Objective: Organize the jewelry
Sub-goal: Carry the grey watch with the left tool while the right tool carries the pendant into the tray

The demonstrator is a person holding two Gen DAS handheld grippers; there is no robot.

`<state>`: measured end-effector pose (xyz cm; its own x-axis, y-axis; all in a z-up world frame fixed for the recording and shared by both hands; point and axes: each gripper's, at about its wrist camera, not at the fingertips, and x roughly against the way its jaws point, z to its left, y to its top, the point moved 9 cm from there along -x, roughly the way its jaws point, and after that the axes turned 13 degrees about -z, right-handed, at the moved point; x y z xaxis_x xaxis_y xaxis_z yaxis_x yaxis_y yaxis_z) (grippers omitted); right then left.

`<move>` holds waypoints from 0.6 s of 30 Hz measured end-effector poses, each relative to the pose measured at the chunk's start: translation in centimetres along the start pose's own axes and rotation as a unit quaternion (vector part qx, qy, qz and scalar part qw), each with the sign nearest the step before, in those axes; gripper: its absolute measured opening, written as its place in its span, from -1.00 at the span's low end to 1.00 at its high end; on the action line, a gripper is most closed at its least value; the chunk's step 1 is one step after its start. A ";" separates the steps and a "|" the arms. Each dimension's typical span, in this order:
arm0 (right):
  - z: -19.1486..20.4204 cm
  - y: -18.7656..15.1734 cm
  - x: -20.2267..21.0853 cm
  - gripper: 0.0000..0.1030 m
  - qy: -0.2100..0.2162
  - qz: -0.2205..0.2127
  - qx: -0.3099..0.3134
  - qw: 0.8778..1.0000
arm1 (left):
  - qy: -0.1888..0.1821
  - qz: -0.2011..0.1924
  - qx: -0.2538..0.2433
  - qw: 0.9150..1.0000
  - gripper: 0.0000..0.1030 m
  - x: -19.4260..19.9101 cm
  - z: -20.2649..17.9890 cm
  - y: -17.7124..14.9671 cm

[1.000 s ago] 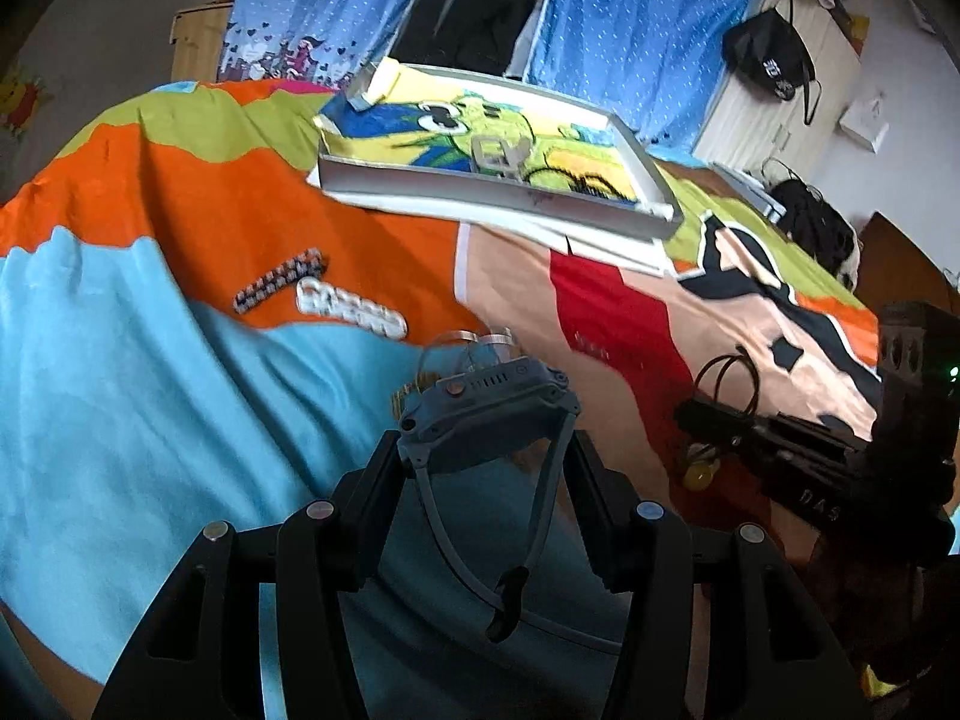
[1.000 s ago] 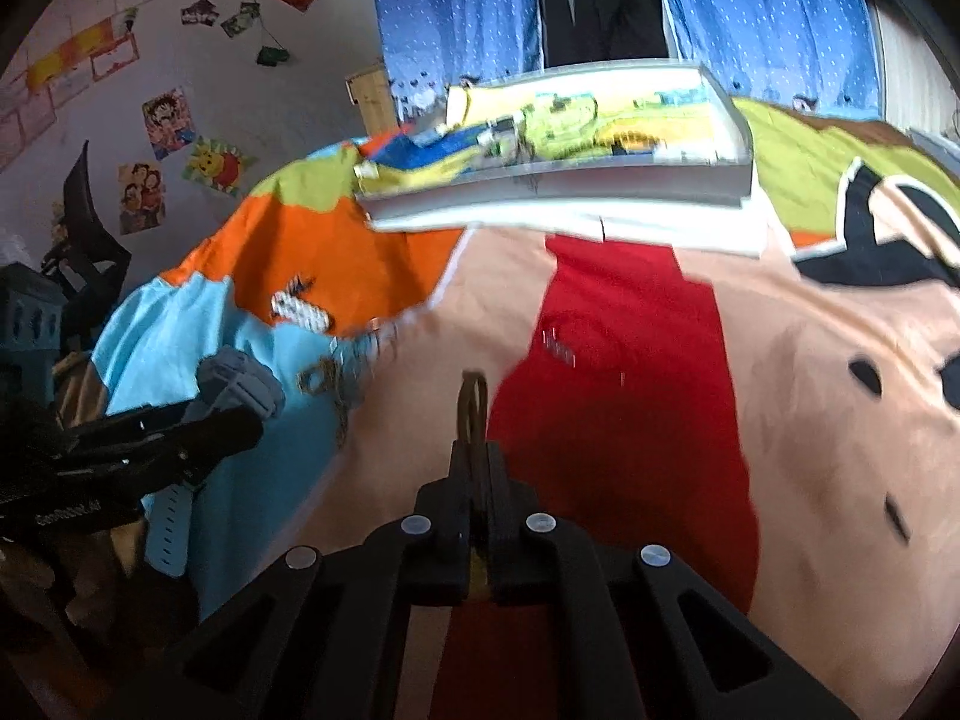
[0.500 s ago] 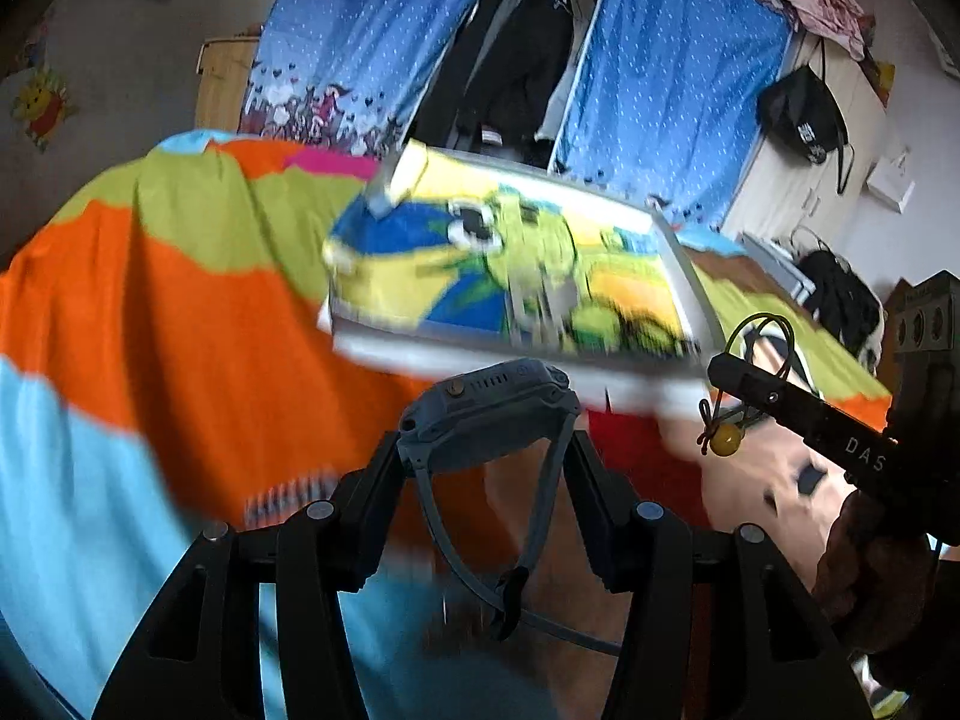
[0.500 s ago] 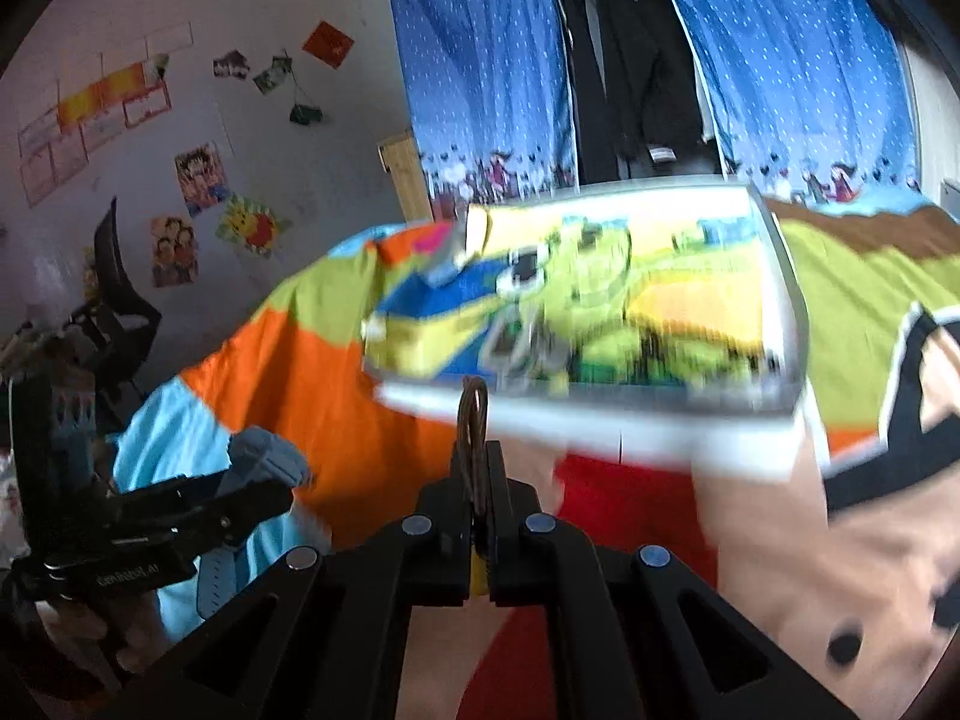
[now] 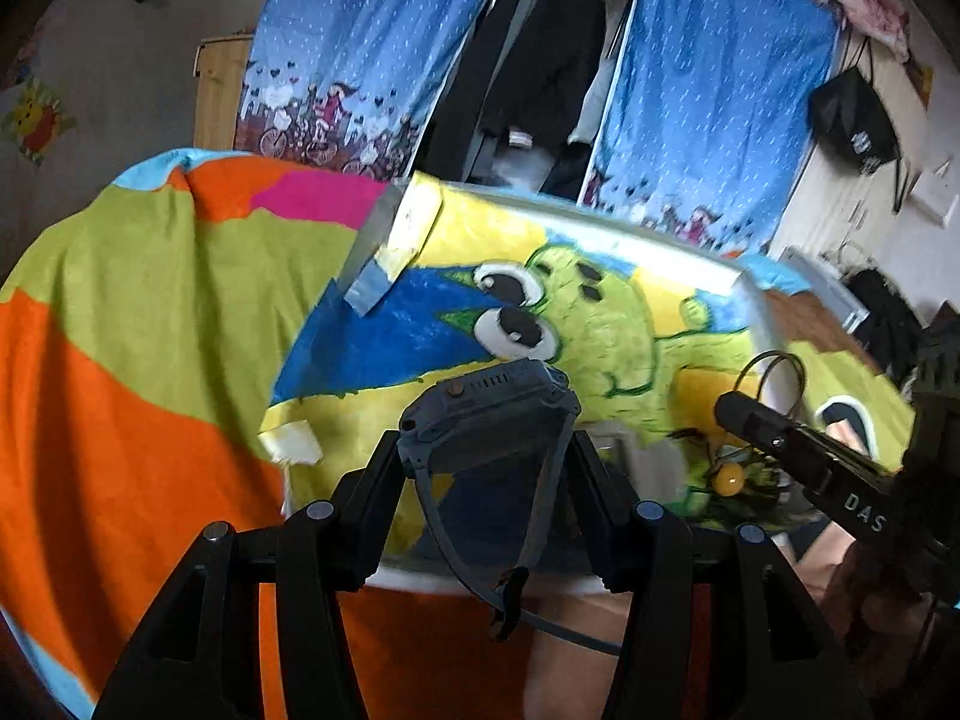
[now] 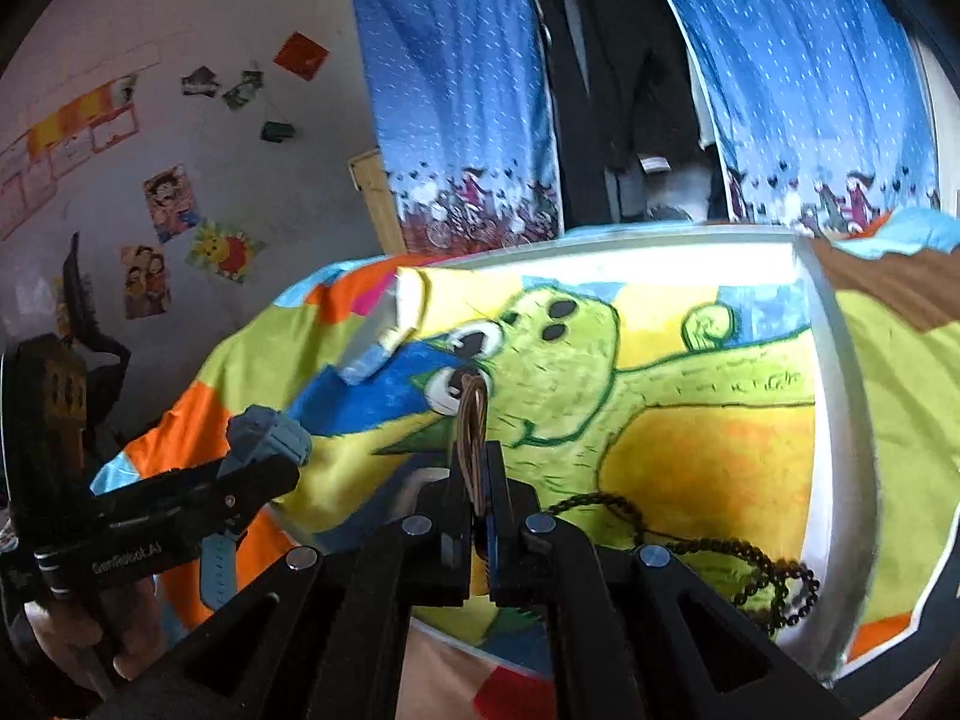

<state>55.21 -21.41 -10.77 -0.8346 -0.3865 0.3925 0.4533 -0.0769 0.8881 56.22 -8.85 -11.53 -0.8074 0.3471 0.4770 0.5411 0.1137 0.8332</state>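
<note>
Across the bed lies a bright patchwork blanket [image 5: 138, 324] in orange, lime, pink and pale blue, with blue dotted curtains [image 6: 456, 96] hanging behind it on either side of dark clothes. On the blanket sits a shallow white-rimmed tray [image 6: 831, 396] lined with a painted green cartoon creature on yellow and blue; one corner of its wall is patched with tape.

Both grippers hang over the near side of the tray. The left gripper [image 5: 489, 450] has its jaws spread wide around the body of a grey-blue watch [image 5: 489, 411], clamped on its two sides, the strap [image 5: 543, 516] looping down between the fingers. From the right wrist view the same watch [image 6: 267, 435] shows at the tip of that gripper, out over the tray's left edge.

The right gripper [image 6: 477, 474] is pinched nearly closed on a thin brownish hoop [image 6: 473, 414], which stands upright out of the fingertips; in the left wrist view a small yellow bead [image 5: 729, 480] dangles below that hoop [image 5: 774, 375].

A dark beaded necklace [image 6: 738, 558] lies curled inside the tray near its front right corner. Something pale lies in the tray just beyond the watch, too blurred to tell.
</note>
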 end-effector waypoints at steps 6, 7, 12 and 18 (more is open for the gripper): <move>-2.6 -1.1 -2.7 -0.93 -0.013 0.035 -0.027 0.999 | 0.014 0.033 0.022 0.999 -0.07 -3.3 1.5 -1.2; -2.9 -1.2 -2.9 -0.92 -0.014 0.038 -0.034 0.999 | 0.015 0.036 0.025 0.999 -0.07 -3.6 1.7 -1.2; -3.9 -1.4 -3.1 -0.90 -0.024 0.043 -0.038 0.998 | 0.022 0.046 0.033 0.998 -0.06 -4.3 2.3 -1.6; -3.5 -1.5 -3.2 -0.55 -0.037 0.040 0.001 0.999 | 0.025 0.045 0.040 0.998 -0.04 -4.6 2.2 -1.4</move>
<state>58.30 -23.25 -14.16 -0.8167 -0.3219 0.4790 0.5188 -0.0459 0.8537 59.68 -8.52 -15.48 -0.7647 0.3123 0.5636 0.6269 0.1584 0.7628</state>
